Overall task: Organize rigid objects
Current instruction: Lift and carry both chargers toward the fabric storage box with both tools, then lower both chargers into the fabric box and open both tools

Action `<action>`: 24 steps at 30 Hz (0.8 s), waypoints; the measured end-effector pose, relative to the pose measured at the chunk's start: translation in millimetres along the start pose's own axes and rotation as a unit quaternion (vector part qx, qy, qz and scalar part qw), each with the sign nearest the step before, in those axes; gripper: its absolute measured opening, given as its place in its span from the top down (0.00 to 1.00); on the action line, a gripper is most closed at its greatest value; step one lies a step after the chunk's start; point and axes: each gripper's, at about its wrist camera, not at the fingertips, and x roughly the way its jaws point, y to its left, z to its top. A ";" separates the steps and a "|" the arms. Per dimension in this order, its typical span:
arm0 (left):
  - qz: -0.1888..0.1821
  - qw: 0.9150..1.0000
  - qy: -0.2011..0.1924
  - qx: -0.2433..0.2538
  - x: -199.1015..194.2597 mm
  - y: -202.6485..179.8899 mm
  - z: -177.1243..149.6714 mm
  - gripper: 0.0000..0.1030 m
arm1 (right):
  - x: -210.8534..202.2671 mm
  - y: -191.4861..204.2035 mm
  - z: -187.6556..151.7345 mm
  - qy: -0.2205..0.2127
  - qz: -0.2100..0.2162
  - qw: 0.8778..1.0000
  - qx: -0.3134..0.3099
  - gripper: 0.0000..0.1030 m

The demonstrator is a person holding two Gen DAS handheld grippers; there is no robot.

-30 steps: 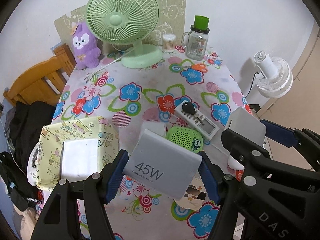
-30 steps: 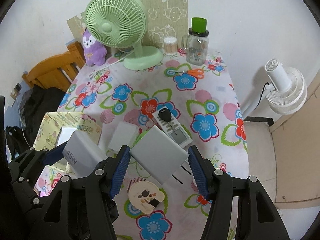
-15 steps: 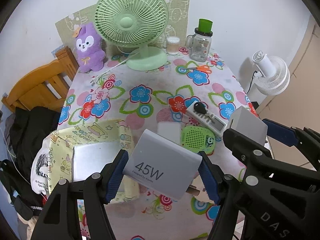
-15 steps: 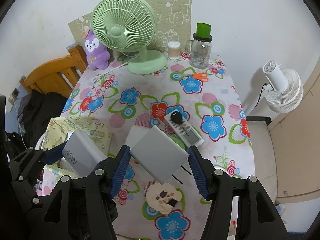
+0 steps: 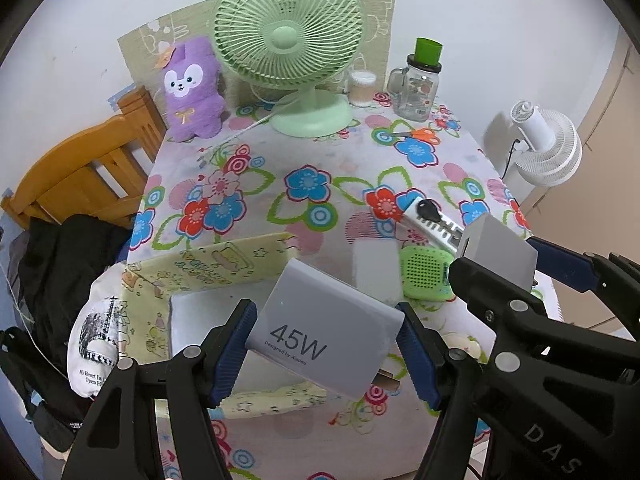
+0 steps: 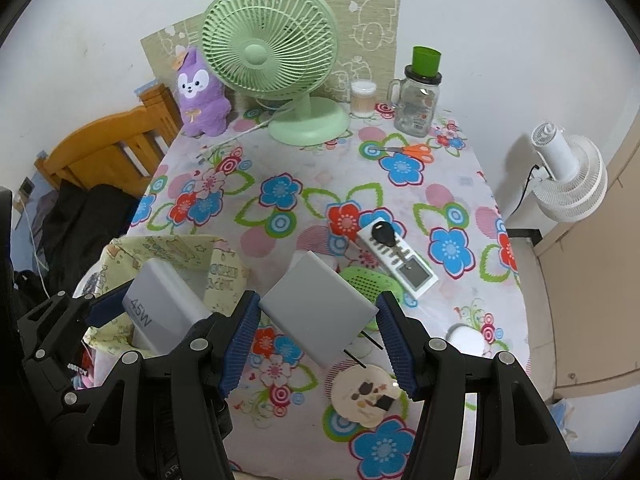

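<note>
I count two grey chargers, both smooth matte plastic blocks with rounded edges. My left gripper [image 5: 326, 346] is pinching the 45W charger [image 5: 324, 334] between its ribbed blue pads, up in the air over the yellow cartoon-print box [image 5: 192, 276] at the table's left edge. My right gripper [image 6: 316, 322] is clamped on the plain charger [image 6: 318, 306], two thin metal prongs sticking out, held above the flowered tablecloth [image 6: 320, 176]. On the table itself: one mint-green fan [image 6: 270, 52] with a round wire grille, one fuzzy purple plush [image 6: 202, 94], one glass jar [image 6: 418, 100] with a green cap, one pair of orange-handled scissors [image 6: 408, 152], one white power strip [image 6: 400, 258], one green perforated pad [image 6: 366, 280]. One white fan [image 6: 568, 176] stands off to the right.
</note>
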 end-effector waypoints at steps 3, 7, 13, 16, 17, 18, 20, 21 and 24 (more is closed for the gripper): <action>0.002 1.000 0.000 0.000 0.4 9.9 -2.3 0.31 | 2.9 9.0 0.7 0.001 0.002 1.000 -0.001 0.39; 0.004 1.000 0.003 -0.001 1.7 22.2 -5.1 0.31 | 7.1 23.5 0.7 0.003 0.002 1.000 -0.003 0.39; 0.008 1.000 0.008 -0.002 4.8 43.9 -9.8 0.30 | 14.7 44.0 0.2 0.007 0.004 1.000 -0.005 0.39; 0.010 1.000 0.013 -0.002 7.8 54.3 -12.1 0.30 | 20.7 54.5 1.3 0.011 0.005 1.000 -0.005 0.39; 0.011 1.000 0.015 -0.002 9.2 57.9 -13.0 0.30 | 23.2 58.1 1.9 0.013 0.005 1.000 -0.004 0.39; 0.012 1.000 0.016 -0.001 10.4 61.9 -13.7 0.30 | 25.6 61.8 2.4 0.014 0.007 1.000 -0.004 0.39; 0.015 1.000 0.019 -0.001 13.1 68.8 -15.0 0.31 | 29.5 68.8 3.9 0.015 0.008 1.000 -0.006 0.39; 0.016 1.000 0.022 -0.003 14.9 72.7 -15.8 0.30 | 31.3 72.1 4.3 0.015 0.008 1.000 -0.007 0.39; 0.018 0.999 0.027 -0.007 19.9 82.5 -17.6 0.31 | 39.7 82.6 6.1 0.022 0.009 1.000 -0.012 0.39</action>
